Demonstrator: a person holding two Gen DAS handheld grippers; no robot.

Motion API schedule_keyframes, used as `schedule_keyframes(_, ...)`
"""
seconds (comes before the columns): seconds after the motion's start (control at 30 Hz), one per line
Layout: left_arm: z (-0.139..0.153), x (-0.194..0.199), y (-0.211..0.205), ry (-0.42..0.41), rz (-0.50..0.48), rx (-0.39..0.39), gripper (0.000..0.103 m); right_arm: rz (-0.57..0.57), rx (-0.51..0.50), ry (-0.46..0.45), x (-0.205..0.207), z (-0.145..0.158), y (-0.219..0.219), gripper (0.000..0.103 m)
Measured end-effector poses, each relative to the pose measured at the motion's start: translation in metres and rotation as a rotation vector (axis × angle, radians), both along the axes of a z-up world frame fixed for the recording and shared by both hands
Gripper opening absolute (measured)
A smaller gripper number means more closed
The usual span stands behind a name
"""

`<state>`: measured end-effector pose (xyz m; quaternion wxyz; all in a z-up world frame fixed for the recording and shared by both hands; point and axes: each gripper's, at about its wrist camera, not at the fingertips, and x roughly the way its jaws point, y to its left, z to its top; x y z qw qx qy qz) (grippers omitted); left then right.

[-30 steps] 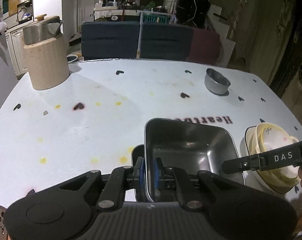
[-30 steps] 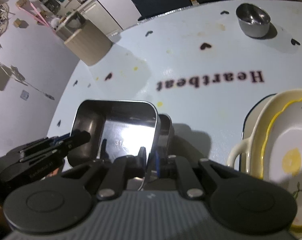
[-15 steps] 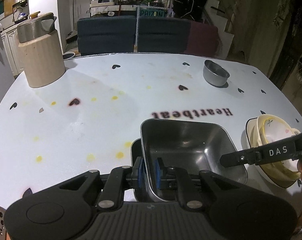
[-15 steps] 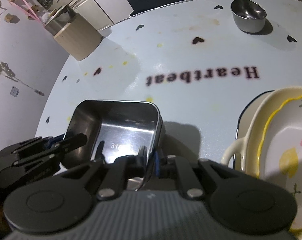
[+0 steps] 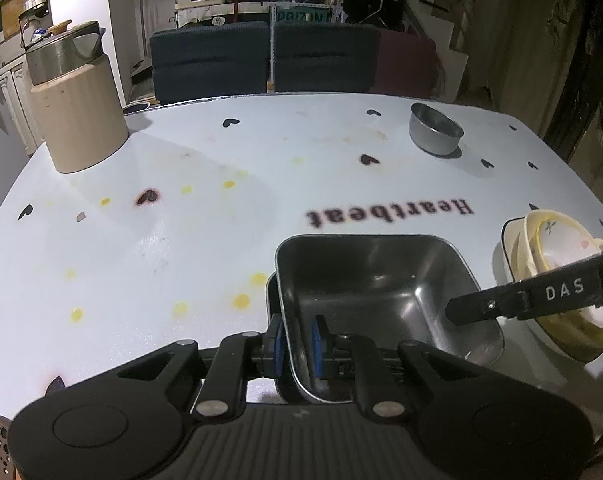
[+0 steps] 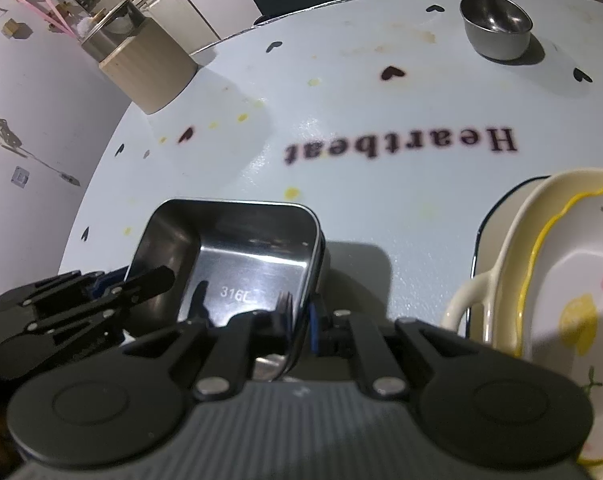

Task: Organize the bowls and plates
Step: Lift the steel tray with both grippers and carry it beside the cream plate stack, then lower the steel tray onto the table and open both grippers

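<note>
Both my claws, left (image 5: 297,340) and right (image 6: 300,322), clamp the steel tray (image 5: 377,280) walls near the table's (image 5: 181,240) near edge; uneven lifting could twist it free.

You've got a pale blue-white table (image 5: 205,248) w/ black hearts, yellow dots, dark "Heartbeat" lettering. Square tray (image 5: 377,280) & small round bowl (image 5: 435,130): bare silver steel. Stacked dishes (image 6: 557,288): cream, yellow rim, lemon print. Canister (image 5: 77,120): beige body, steel top. Gripper pads (image 5: 319,346): blue.
</note>
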<state>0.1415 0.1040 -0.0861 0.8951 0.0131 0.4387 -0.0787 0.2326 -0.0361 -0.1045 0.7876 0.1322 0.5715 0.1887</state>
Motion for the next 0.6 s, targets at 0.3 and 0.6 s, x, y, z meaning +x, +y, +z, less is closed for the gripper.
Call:
schedule_keyframes(0.3, -0.007, 0.002, 0.003, 0.014, -0.001, 0.002, 0.014, -0.006, -0.014, -0.010, -0.001, -0.001, 0.002, 0.011)
schedule_keyframes(0.6, -0.014, 0.006, 0.008, 0.045, 0.019, 0.020, 0.014, -0.002, -0.038, -0.015, -0.001, -0.002, 0.001, 0.008)
